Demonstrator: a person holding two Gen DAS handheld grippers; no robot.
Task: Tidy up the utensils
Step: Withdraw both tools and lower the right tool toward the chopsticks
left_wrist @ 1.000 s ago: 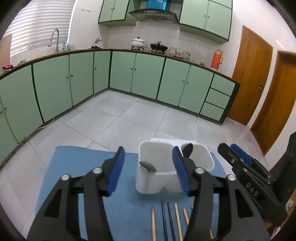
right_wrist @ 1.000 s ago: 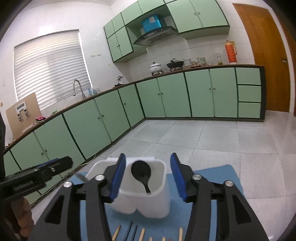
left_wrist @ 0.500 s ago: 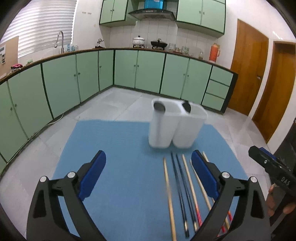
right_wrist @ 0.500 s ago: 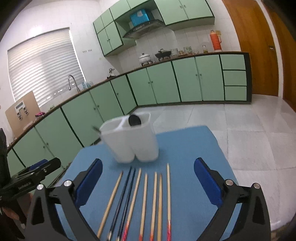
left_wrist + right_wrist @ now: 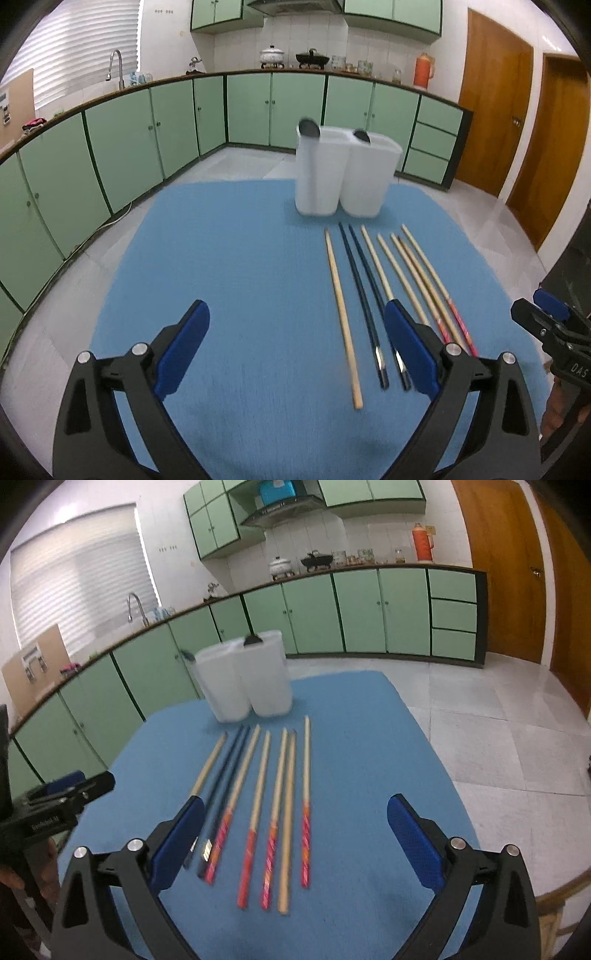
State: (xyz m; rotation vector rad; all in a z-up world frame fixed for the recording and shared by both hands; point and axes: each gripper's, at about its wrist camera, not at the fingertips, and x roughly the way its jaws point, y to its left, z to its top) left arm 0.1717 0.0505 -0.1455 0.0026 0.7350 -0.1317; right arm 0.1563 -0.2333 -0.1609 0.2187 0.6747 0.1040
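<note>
A white two-compartment utensil holder (image 5: 345, 173) stands at the far side of the blue mat (image 5: 240, 277); it also shows in the right wrist view (image 5: 245, 677). A dark spoon (image 5: 308, 129) sticks out of its left compartment and another (image 5: 362, 136) out of its right. Several chopsticks lie side by side in front of it: a plain wooden one (image 5: 341, 314), two dark ones (image 5: 364, 302), and several with red ends (image 5: 273, 812). My left gripper (image 5: 295, 354) is open and empty above the mat's near side. My right gripper (image 5: 295, 842) is open and empty above the chopsticks' near ends.
The mat covers a small table; its right edge (image 5: 454, 775) drops to the tiled floor. Green kitchen cabinets (image 5: 147, 136) line the far walls. Wooden doors (image 5: 495, 125) stand at the right. Each gripper shows at the edge of the other's view.
Both grippers have pulled back from the holder toward the mat's near side and opened wide. The chopsticks have come fully into view.
</note>
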